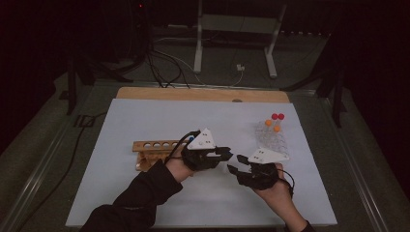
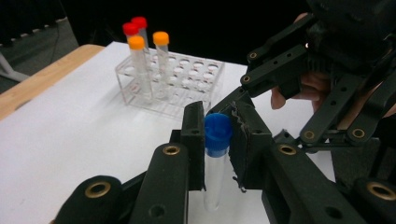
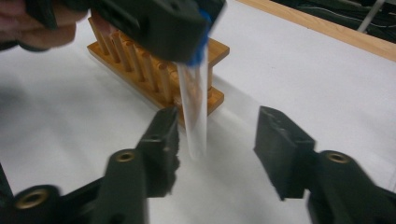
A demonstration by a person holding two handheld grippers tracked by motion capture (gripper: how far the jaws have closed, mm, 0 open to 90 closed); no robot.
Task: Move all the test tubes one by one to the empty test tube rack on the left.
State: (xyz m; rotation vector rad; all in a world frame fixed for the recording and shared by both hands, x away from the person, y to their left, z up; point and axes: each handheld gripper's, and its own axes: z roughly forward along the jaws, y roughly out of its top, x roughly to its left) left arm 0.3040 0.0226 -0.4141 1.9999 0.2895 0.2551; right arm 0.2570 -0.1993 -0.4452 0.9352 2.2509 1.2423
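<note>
Left hand-held gripper (image 2: 217, 140) clamping blue-capped tube (image 2: 215, 158), right hand-held gripper (image 3: 217, 140) released around tube

**Tubes, racks and grippers, counted**

Five capped tubes: two red-capped (image 2: 134, 24) and two orange-capped (image 2: 160, 38) standing in the clear rack (image 2: 196, 74), one blue-capped tube (image 2: 217, 135) off it. Two racks: the clear one and a wooden rack (image 1: 157, 147). Two grippers, left gripper (image 1: 227, 154) and right gripper (image 1: 236, 163).
</note>
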